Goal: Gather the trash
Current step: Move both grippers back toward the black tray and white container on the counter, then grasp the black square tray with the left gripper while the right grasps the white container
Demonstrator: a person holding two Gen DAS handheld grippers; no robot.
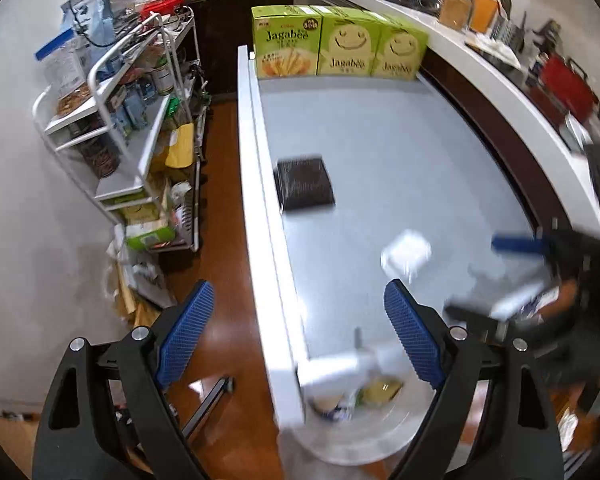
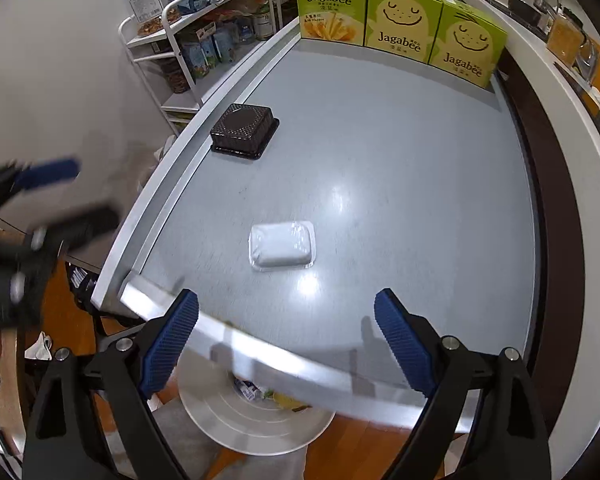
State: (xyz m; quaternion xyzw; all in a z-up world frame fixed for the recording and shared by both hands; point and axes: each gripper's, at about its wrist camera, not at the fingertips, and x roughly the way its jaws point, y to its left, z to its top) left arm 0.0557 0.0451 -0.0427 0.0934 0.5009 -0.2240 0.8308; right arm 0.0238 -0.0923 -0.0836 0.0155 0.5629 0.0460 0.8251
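An upturned black plastic tray (image 1: 304, 184) (image 2: 244, 132) lies near the left rim of the grey table (image 1: 380, 140) (image 2: 380, 160). Nearer the front edge rests a white plastic tray (image 1: 406, 254) (image 2: 282, 244), blurred in the left wrist view. Below that edge stands a round white bin (image 1: 352, 436) (image 2: 256, 424) with wrappers inside. My left gripper (image 1: 300, 336) (image 2: 76, 198) hangs open over the table's front left corner, holding nothing. My right gripper (image 2: 288, 344) (image 1: 500, 276) is open and empty above the front edge, short of the white tray.
Three green Jagabee boxes (image 1: 340, 44) (image 2: 404, 24) line the table's far end. A white wire shelf cart (image 1: 132, 120) (image 2: 188, 40) full of groceries stands left of the table on the wooden floor. A kitchen counter (image 1: 500, 80) with utensils runs along the right.
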